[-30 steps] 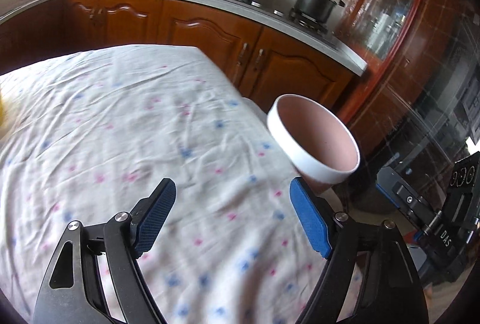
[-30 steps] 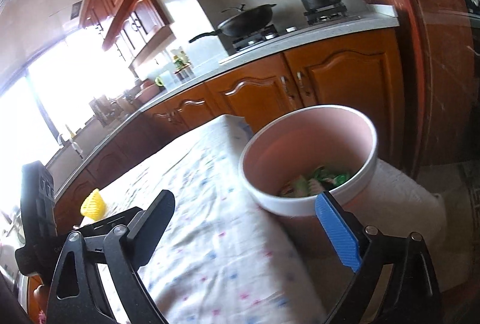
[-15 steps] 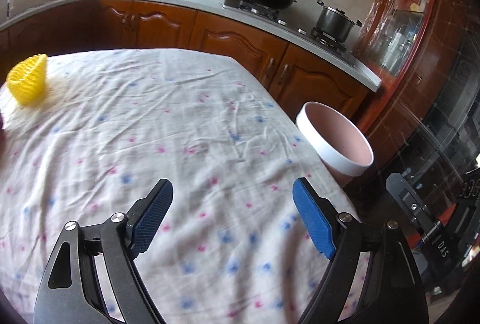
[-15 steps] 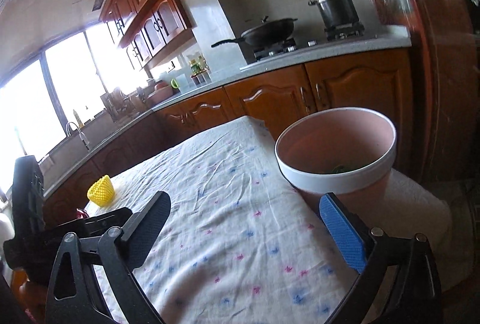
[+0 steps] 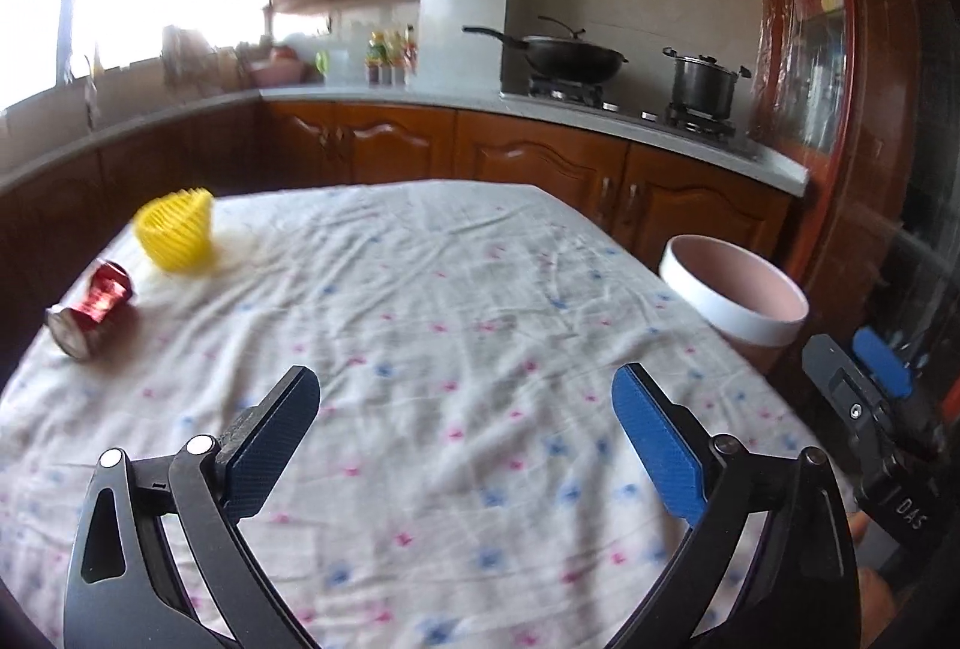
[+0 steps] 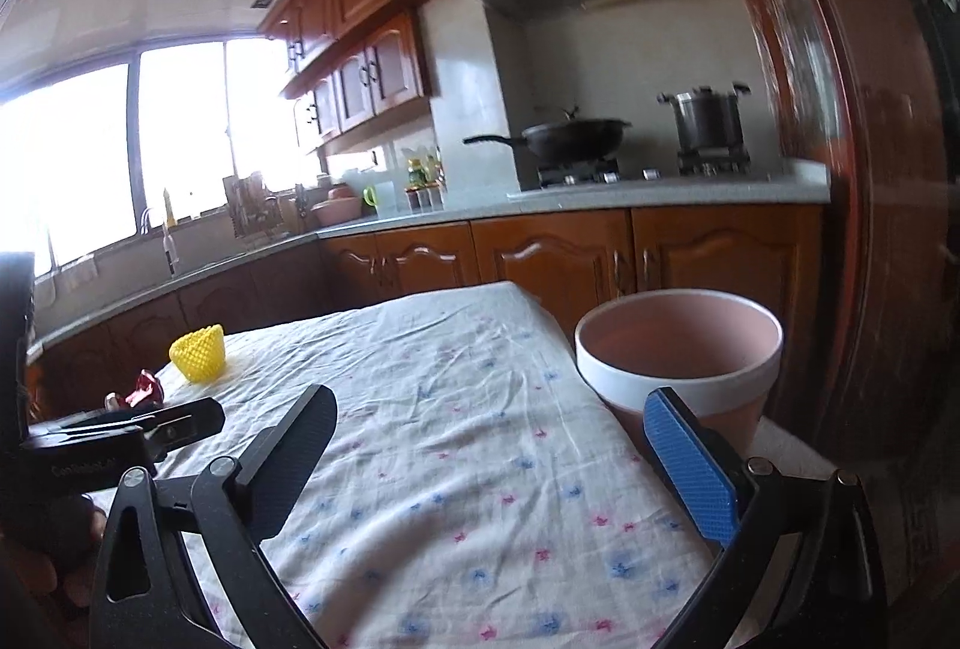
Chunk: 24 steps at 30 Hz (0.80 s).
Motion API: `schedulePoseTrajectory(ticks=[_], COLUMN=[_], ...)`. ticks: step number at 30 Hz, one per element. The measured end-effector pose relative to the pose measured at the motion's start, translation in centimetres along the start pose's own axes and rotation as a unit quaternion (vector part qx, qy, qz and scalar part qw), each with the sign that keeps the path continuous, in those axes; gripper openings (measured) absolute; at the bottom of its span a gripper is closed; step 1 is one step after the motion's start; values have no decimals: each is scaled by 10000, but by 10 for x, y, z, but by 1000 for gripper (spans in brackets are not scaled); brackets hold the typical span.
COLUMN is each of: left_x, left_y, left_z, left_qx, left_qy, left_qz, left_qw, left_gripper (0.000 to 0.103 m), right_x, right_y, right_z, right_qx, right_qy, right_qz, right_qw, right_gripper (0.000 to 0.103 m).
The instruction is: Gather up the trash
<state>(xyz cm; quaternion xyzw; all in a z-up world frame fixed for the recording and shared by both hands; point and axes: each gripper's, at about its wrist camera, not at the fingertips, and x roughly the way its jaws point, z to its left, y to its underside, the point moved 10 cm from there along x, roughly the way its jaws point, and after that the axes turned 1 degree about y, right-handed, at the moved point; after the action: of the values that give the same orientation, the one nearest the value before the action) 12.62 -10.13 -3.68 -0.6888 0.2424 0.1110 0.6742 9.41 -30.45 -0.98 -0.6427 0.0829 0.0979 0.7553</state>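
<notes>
A crushed red can (image 5: 90, 302) lies at the far left edge of the table, with a yellow mesh cup (image 5: 176, 235) just behind it. Both also show in the right wrist view, the can (image 6: 143, 389) and the yellow cup (image 6: 198, 352). A pink bin with a white rim (image 5: 735, 292) stands off the table's right edge; it also shows in the right wrist view (image 6: 681, 367). My left gripper (image 5: 465, 424) is open and empty over the near middle of the table. My right gripper (image 6: 489, 454) is open and empty beside the bin.
The table carries a white cloth with pink and blue flowers (image 5: 420, 325). Wooden cabinets and a counter (image 5: 540, 108) run behind it, with a wok (image 5: 567, 57) and a pot (image 5: 702, 84) on the stove. A dark wooden frame (image 6: 852, 169) stands right of the bin.
Both grippers have pulled back and up from the bin and turned left. The red can and yellow cup have come into view. The bin's contents no longer show.
</notes>
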Motion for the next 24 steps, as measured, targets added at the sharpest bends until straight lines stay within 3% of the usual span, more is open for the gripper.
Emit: schedulePoseTrajectory(ticks=[4,24], left_x=[-5,-11], left_y=[3,13], left_z=[4,7], left_qx=[37,70], left_qy=[-130,-328], left_qz=[-77,-113], left_qw=[9999,9994], left_gripper=[102,102], right_x=[-1,-2], right_y=[3,15], right_z=[9,7], right_qx=[-255,-96], right_qy=[10,-100], right_qz=[-58,-23], right_qw=[9997,9999], right_gripper=[103,103])
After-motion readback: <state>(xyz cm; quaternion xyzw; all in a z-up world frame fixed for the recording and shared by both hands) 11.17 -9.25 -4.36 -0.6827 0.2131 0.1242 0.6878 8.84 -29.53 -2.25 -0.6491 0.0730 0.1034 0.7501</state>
